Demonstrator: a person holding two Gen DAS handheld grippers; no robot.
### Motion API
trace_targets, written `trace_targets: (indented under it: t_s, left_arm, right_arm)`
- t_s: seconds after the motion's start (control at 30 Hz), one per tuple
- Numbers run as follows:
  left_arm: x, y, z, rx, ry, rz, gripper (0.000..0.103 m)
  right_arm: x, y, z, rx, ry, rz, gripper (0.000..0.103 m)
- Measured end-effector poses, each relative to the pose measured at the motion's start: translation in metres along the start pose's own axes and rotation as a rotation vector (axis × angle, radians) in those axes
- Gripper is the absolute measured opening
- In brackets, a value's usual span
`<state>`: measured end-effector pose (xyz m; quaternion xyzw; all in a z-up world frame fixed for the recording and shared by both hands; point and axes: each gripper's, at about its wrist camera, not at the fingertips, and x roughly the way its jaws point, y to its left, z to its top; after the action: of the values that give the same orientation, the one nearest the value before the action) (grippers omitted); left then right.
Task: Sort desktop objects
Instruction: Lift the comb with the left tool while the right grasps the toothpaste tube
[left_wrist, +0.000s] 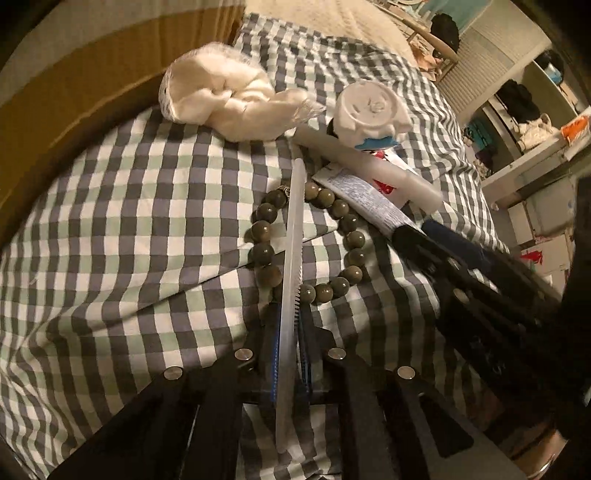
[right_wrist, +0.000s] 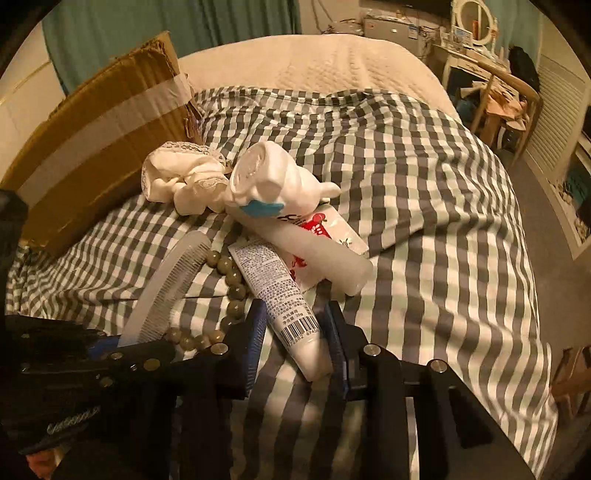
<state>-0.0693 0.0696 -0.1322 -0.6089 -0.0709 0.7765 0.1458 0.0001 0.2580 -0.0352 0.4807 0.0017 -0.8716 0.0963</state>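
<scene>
Checked bedspread (right_wrist: 424, 206) carries the clutter near its left edge. Left gripper (left_wrist: 290, 343) clamps a translucent comb (left_wrist: 291, 258) over the bead bracelet (left_wrist: 349, 223). Right gripper (right_wrist: 295, 332), jaws apart, straddles a white tube (right_wrist: 284, 295) beside the cardboard box (right_wrist: 96, 147).

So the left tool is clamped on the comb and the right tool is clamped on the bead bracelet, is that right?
Not quite. The left tool is indeed clamped on the comb, but the right tool has its fingers either side of the white tube, not the bead bracelet. The right wrist view shows the bracelet lying on the checked cloth beside the tube.
</scene>
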Motion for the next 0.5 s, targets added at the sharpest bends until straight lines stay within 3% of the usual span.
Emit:
trace_targets:
  t_s: [0.17, 0.33, 0.5]
  left_arm:
    - [-0.002, 0.003, 0.001, -0.013, 0.017, -0.023, 0.016]
    - [-0.009, -0.001, -0.005, 0.007, 0.023, -0.028, 0.048]
    - [-0.016, -0.004, -0.013, 0.027, 0.021, 0.003, 0.052]
  right_arm:
    - [-0.032, -0.001, -0.020, -0.024, 0.036, -0.002, 0.023]
    - [-0.062, -0.009, -0.052, -0.009, 0.107, -0.031, 0.023]
    - [-0.064, -0.002, -0.061, -0.046, 0.099, -0.090, 0.034]
